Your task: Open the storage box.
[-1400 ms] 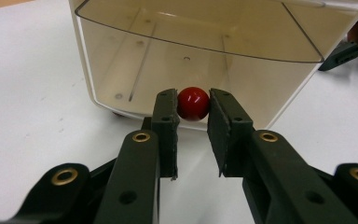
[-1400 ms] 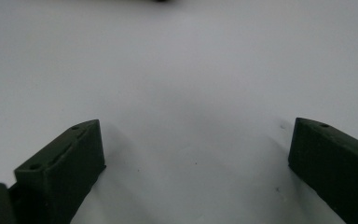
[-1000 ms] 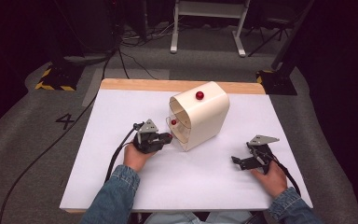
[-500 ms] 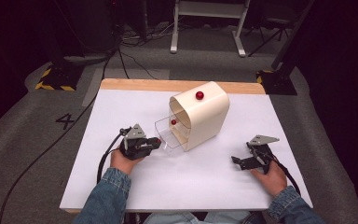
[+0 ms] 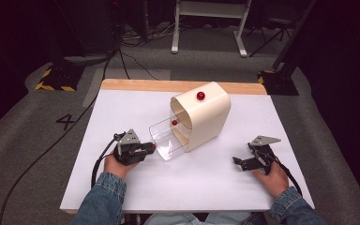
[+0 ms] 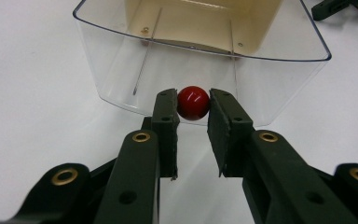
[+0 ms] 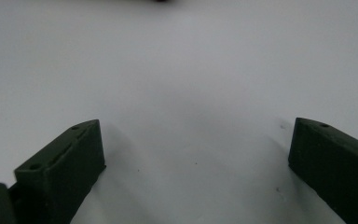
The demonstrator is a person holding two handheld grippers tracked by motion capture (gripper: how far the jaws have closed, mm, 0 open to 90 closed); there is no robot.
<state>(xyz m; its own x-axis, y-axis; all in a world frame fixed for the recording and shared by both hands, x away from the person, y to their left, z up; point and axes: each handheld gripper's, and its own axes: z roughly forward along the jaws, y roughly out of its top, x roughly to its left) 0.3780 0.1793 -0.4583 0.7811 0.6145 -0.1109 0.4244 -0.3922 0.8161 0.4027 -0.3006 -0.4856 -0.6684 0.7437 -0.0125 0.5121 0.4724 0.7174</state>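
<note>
A cream box (image 5: 206, 117) with a rounded top stands mid-table, a red knob (image 5: 200, 95) on its upper face. A clear plastic drawer (image 5: 168, 140) juts out of its open front toward the left. My left gripper (image 5: 149, 149) holds the drawer's front: in the left gripper view it (image 6: 193, 100) is shut on the drawer's red knob (image 6: 193, 102), with the clear drawer (image 6: 121, 60) and the cream box (image 6: 200, 18) behind. A small red ball (image 5: 174, 122) shows inside the opening. My right gripper (image 5: 239, 162) rests open on the white table, nothing in it (image 7: 196, 140).
The white table top (image 5: 122, 112) has a wooden strip (image 5: 140, 85) along its far edge. Cables (image 5: 98, 164) trail from both grippers toward the person. Beyond the table are a grey floor, equipment legs and a yellow-black striped base (image 5: 54, 86).
My left gripper has drawn back to the left and toward the person with the red knob in it, and the clear drawer has slid out of the cream box. The right gripper stayed put.
</note>
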